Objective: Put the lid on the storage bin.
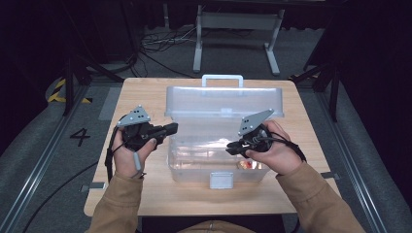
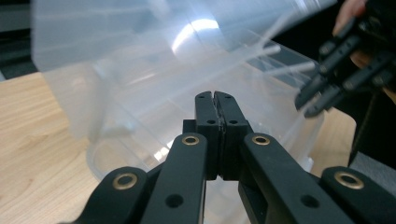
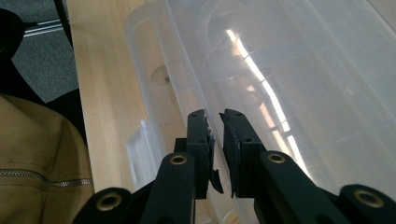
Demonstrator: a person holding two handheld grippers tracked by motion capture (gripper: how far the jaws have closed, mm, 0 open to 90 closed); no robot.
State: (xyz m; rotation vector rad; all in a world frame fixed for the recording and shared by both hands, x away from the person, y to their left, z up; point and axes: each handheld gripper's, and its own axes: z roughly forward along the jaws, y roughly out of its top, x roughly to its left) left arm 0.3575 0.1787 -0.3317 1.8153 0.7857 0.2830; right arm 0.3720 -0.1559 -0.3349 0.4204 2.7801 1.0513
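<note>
Both forearms in tan sleeves come in from the near edge of the wooden table (image 1: 145, 92). Left hand (image 1: 127, 156) grips its tool from below, at the left side of the clear plastic box (image 1: 218, 167). Left gripper (image 1: 173, 128) lies level and points right, its tips at the box's upper left rim. Its jaws are pressed flat together with nothing between them.

Right hand (image 1: 274, 153) wraps its tool from the right, wrist bent inward. Right gripper (image 1: 229, 148) points left, out over the open box interior. Its jaws stand a narrow slit apart; in the right gripper view nothing sits in the slit. Cannot tell whether the tips touch the box wall.

Writing: a black "4" (image 1: 80, 136) marked on the grey floor left of the table. No readable label on the box.

Box sits at the table's middle, open. Lid (image 1: 223, 102) stands up at the far side, white handle (image 1: 222, 77) on its top edge. A pale latch (image 1: 221, 180) hangs on the near wall. Inside, near the right near corner, a small reddish-orange item (image 1: 248, 165); too blurred through the plastic to identify.
</note>
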